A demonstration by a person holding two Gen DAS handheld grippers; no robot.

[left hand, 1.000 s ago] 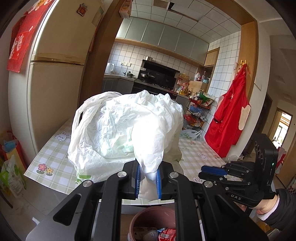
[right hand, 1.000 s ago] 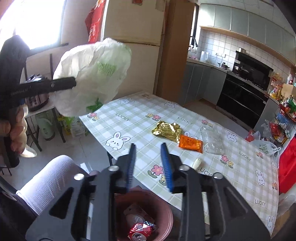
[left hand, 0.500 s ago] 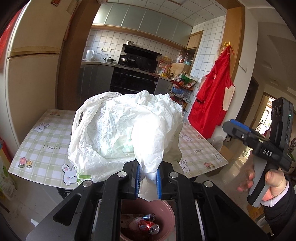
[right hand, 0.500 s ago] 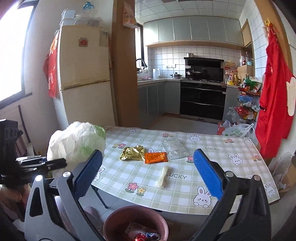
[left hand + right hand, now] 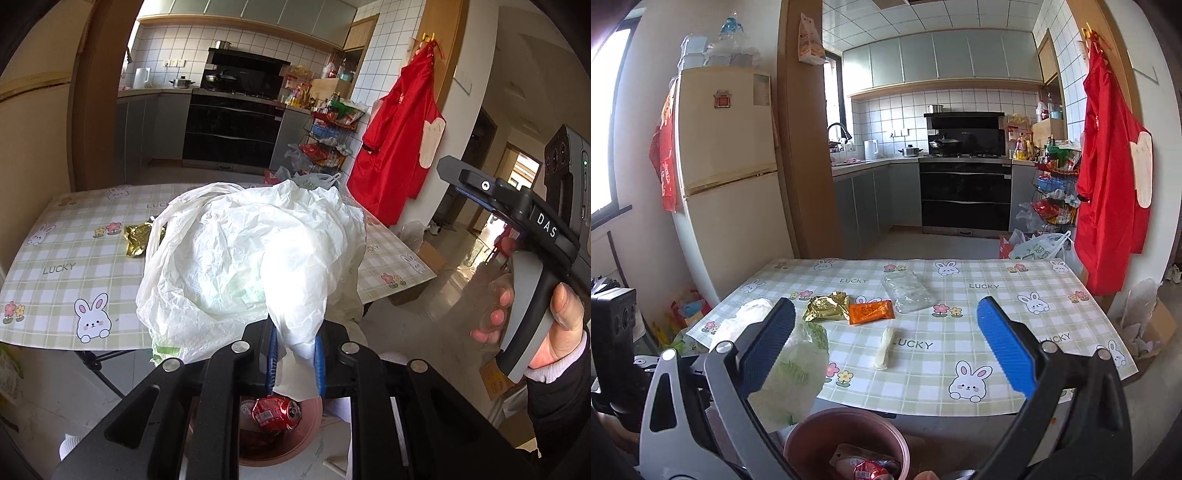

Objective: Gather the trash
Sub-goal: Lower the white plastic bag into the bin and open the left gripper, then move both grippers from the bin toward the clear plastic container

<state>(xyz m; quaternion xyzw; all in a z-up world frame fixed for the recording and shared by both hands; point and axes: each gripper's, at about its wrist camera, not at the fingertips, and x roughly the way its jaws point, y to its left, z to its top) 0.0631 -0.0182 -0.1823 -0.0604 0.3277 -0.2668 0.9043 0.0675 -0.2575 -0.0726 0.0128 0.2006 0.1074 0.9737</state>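
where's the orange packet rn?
Right wrist view: orange packet lies on the table, left of centre, between the gold wrapper and the clear bag.

A: We see the right gripper (image 5: 886,343) spread from a narrow gap to wide open, empty.

B: And the crumpled white plastic bag (image 5: 255,258), once high, now hangs low over the pink round bin (image 5: 846,439).
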